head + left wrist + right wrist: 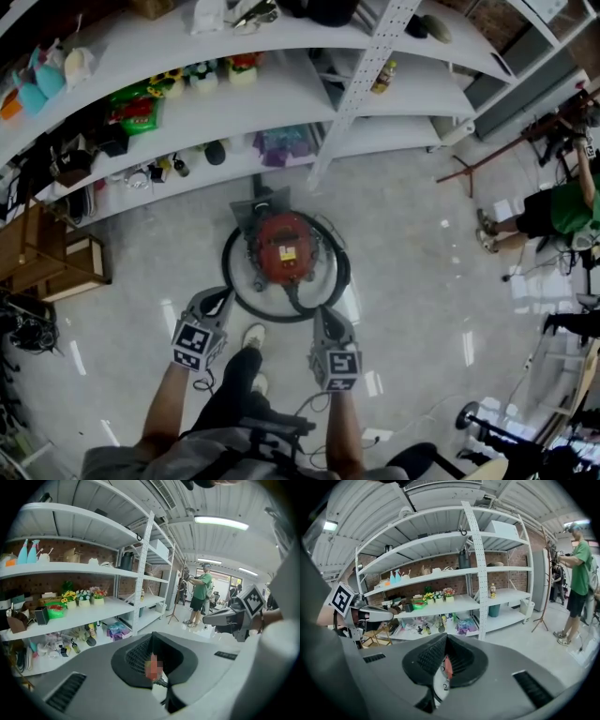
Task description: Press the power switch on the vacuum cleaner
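Grey floor (412, 281) before shelves (281, 103) holds vacuum cleaner (284, 251).

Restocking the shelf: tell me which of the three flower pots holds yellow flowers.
The leftmost pot, beside the green tub: its blooms are yellow, while the middle pot shows pale ones and the right pot reddish ones.

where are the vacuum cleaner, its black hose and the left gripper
vacuum cleaner (283, 246): head view, red top of its body
black hose (226, 262): head view, left side of its loop
left gripper (222, 295): head view, between its fingertips
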{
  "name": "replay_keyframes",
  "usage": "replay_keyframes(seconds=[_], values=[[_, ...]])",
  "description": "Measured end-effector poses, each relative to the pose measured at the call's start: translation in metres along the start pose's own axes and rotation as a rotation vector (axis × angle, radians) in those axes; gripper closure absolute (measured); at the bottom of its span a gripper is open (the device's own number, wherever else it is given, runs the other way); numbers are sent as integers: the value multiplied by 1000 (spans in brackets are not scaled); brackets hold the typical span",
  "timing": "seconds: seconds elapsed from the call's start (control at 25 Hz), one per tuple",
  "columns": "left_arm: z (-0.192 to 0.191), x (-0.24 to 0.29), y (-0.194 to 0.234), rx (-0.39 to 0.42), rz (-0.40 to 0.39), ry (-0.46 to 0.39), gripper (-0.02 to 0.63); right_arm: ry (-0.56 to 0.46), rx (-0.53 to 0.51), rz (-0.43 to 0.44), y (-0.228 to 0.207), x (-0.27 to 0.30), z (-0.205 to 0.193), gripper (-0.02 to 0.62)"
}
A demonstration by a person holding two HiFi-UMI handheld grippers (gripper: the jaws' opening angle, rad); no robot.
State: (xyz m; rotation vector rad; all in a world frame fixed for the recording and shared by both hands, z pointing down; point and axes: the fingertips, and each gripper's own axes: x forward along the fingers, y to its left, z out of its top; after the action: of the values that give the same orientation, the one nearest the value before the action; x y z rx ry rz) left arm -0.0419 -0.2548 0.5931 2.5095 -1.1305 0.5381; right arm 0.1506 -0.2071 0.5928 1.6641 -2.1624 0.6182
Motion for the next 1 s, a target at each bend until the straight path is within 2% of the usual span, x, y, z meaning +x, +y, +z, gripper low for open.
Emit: replay_keyframes(seconds=[1.0], values=[[-75,85,41,-77,-62,118,598,121,62,-1,-17,110,-66,583]])
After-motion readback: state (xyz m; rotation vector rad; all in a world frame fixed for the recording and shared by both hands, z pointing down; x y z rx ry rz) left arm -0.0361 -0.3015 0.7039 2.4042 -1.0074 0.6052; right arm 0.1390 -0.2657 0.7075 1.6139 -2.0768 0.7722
